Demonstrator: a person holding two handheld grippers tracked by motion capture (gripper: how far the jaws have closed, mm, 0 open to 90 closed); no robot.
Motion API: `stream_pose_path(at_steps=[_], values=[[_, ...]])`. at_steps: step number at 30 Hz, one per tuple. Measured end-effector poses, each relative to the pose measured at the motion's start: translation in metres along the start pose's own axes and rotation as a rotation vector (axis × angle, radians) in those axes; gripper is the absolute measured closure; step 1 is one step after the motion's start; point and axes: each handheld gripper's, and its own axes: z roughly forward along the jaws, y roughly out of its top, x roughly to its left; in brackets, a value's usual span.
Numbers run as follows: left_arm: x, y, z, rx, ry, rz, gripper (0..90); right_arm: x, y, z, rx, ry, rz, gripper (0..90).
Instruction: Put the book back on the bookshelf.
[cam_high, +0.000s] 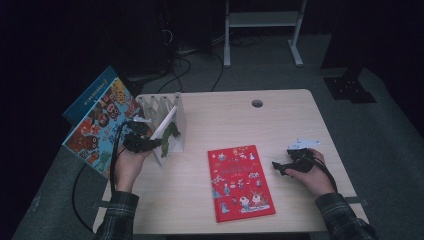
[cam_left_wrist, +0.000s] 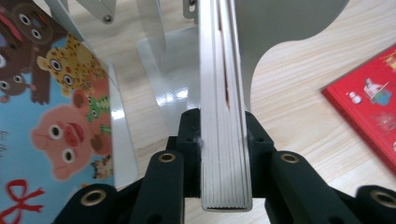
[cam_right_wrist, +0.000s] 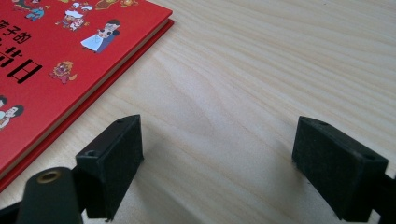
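I read two large black Chinese characters, the last being "日", on the red book's cover (cam_right_wrist: 56, 60); its smaller print is illegible.

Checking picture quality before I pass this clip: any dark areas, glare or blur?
High view: dim, floor near black beyond the table. Left gripper view: glare on the white rack, book edge sharp. Right gripper view: evenly lit, red book slightly soft.

Held book (cam_left_wrist: 224, 116): cover hidden, page edges alone visible, top cut off by the frame. Red book (cam_right_wrist: 60, 60): cropped at left and top edges, title partly lost. Animal-picture book (cam_left_wrist: 51, 116): cropped at left; in the high view its lower corner overhangs the counter (cam_high: 280, 120) into darkness.
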Motion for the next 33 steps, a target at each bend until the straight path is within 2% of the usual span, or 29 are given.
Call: stream_pose_path(at_steps=[5, 8, 10, 14, 19, 22, 23, 26, 27, 32, 33], values=[[-0.005, 0.008, 0.006, 0.003, 0.015, -0.002, 73.5, 0.000, 0.000, 0.000, 0.000, 0.000, -0.001, 15.1], [-0.006, 0.013, 0.011, 0.005, 0.021, -0.020, 73.5, 0.000, 0.000, 0.000, 0.000, 0.000, 0.000, 15.1], [-0.007, 0.015, 0.012, 0.003, 0.021, -0.024, 73.0, 0.000, 0.000, 0.000, 0.000, 0.000, 0.000, 15.1], [-0.012, 0.021, 0.015, -0.008, -0.008, -0.041, 70.5, 0.000, 0.000, 0.000, 0.000, 0.000, 0.000, 15.1], [-0.017, 0.026, 0.014, -0.003, -0.004, -0.052, 69.9, 0.000, 0.000, 0.000, 0.000, 0.000, 0.000, 15.1], [-0.018, 0.026, 0.013, -0.020, -0.029, -0.065, 66.4, 0.000, 0.000, 0.000, 0.000, 0.000, 0.000, 15.0], [-0.019, 0.026, 0.012, -0.035, -0.072, -0.070, 64.3, 0.000, 0.000, 0.000, 0.000, 0.000, 0.001, 15.1], [-0.022, 0.026, 0.011, -0.038, -0.094, -0.059, 59.7, 0.000, 0.001, 0.001, 0.001, 0.000, 0.000, 14.9], [-0.024, 0.025, 0.010, -0.032, -0.106, -0.042, 58.5, 0.000, 0.001, 0.001, 0.001, 0.000, 0.000, 14.9], [-0.025, 0.018, 0.011, 0.008, -0.122, -0.030, 49.9, 0.000, 0.001, 0.001, 0.001, 0.000, 0.000, 14.9], [-0.025, 0.013, 0.013, 0.030, -0.132, -0.028, 48.3, 0.000, 0.001, 0.001, 0.001, 0.000, 0.000, 14.9]])
